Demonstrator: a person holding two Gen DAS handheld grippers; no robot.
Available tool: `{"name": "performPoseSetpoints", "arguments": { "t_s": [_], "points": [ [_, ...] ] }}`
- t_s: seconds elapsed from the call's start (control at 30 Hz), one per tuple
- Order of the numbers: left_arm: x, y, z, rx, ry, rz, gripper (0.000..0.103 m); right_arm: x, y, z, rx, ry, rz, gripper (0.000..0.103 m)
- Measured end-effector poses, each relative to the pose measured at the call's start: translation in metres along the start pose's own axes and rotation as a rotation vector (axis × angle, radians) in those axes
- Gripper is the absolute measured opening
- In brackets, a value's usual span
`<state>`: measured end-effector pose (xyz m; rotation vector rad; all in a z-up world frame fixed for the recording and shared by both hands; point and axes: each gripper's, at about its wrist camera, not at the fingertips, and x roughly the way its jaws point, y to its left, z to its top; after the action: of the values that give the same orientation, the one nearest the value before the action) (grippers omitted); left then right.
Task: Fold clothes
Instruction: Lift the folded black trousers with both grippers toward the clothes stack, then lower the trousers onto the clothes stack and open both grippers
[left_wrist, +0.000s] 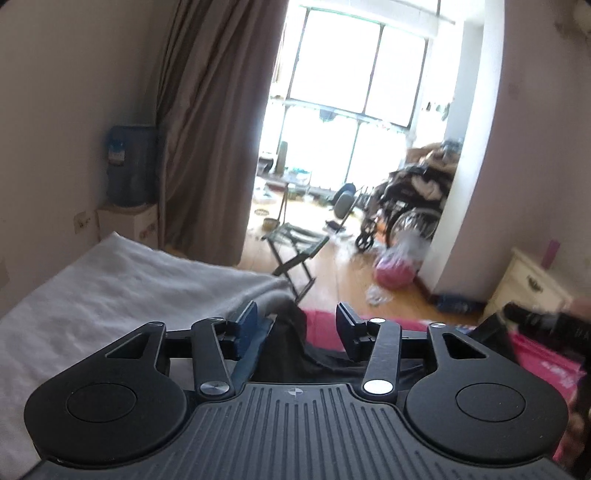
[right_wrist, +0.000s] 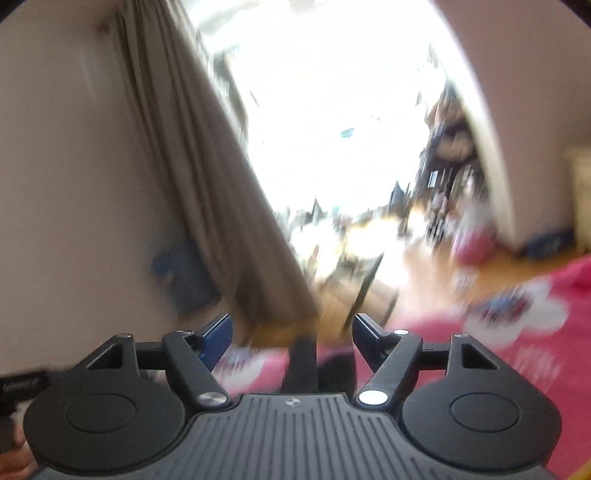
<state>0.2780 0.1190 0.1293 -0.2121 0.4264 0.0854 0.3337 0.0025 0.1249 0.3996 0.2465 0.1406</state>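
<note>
Left tongs (left_wrist: 295, 325): jaws stand partly apart, pads clear of any cloth. A dark garment (left_wrist: 286, 350) lies below and between the two fingers, bunched on the near edge of the bed; a strip of blue fabric runs along the inner side of the left finger. Contact with the pad cannot be told, but nothing is pinched.

Bed: white sheet (left_wrist: 110, 295) on the left half, pink patterned cover (left_wrist: 546, 365) on the right, the dark garment between the two. At the far right edge of the left wrist view a blurred black object and part of a hand (left_wrist: 580, 306) enter the frame.

Right tongs (right_wrist: 291, 332): jaws wide apart, nothing gripped. A dark strip of the garment (right_wrist: 303, 365) shows low in the gap, over the pink cover with its white flower print (right_wrist: 517, 317). This view is heavily blurred; fine detail unreadable.

Room, far side: brown curtain (left_wrist: 207, 129) left of a bright window (left_wrist: 351, 74). Blue water bottle (left_wrist: 129, 166) on a box in the left corner. Folding stool (left_wrist: 295, 251) on the wooden floor, wheelchair (left_wrist: 402, 206) further right, pink bag (left_wrist: 395, 273) near the wall corner, white cabinet (left_wrist: 532, 280) at right.
</note>
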Motion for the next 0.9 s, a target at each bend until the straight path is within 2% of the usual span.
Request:
{"name": "performPoseSetpoints", "arguments": {
  "t_s": [0.1, 0.13, 0.23, 0.27, 0.33, 0.4, 0.43, 0.5, 0.63, 0.7, 0.77, 0.9],
  "points": [
    [-0.009, -0.001, -0.001, 0.025, 0.009, -0.029, 0.049, -0.025, -0.003, 0.010, -0.013, -0.063, 0.024, 0.072],
    [-0.012, -0.002, -0.002, 0.035, 0.024, -0.039, 0.049, -0.030, -0.003, 0.011, -0.023, -0.056, 0.049, 0.071],
    [-0.008, -0.013, -0.009, 0.081, 0.086, -0.101, 0.049, -0.022, 0.020, 0.002, -0.121, 0.079, 0.139, 0.060],
    [-0.007, -0.017, -0.014, 0.090, 0.112, -0.100, 0.049, -0.017, 0.030, -0.003, -0.162, 0.132, 0.163, 0.057],
    [-0.011, -0.018, -0.026, 0.069, 0.162, -0.104, 0.049, -0.004, 0.057, -0.019, -0.233, 0.227, 0.212, 0.052],
    [-0.019, -0.016, -0.039, 0.043, 0.200, -0.124, 0.049, 0.008, 0.080, -0.033, -0.294, 0.290, 0.271, 0.041],
    [-0.025, -0.016, -0.046, 0.035, 0.215, -0.137, 0.049, 0.014, 0.091, -0.039, -0.324, 0.319, 0.302, 0.039],
    [-0.041, -0.012, -0.065, 0.017, 0.210, -0.168, 0.049, 0.025, 0.113, -0.051, -0.392, 0.375, 0.354, 0.032],
    [-0.051, -0.014, -0.103, 0.098, 0.153, -0.156, 0.049, 0.052, 0.159, -0.065, -0.538, 0.471, 0.410, 0.030],
    [-0.046, -0.014, -0.114, 0.107, 0.129, -0.129, 0.049, 0.067, 0.179, -0.075, -0.592, 0.493, 0.398, 0.030],
    [-0.037, -0.007, -0.122, 0.075, 0.104, -0.108, 0.049, 0.084, 0.189, -0.085, -0.602, 0.517, 0.366, 0.030],
    [-0.019, 0.017, -0.135, -0.041, 0.147, -0.117, 0.049, 0.136, 0.189, -0.106, -0.541, 0.581, 0.230, 0.030]
  ]
}}
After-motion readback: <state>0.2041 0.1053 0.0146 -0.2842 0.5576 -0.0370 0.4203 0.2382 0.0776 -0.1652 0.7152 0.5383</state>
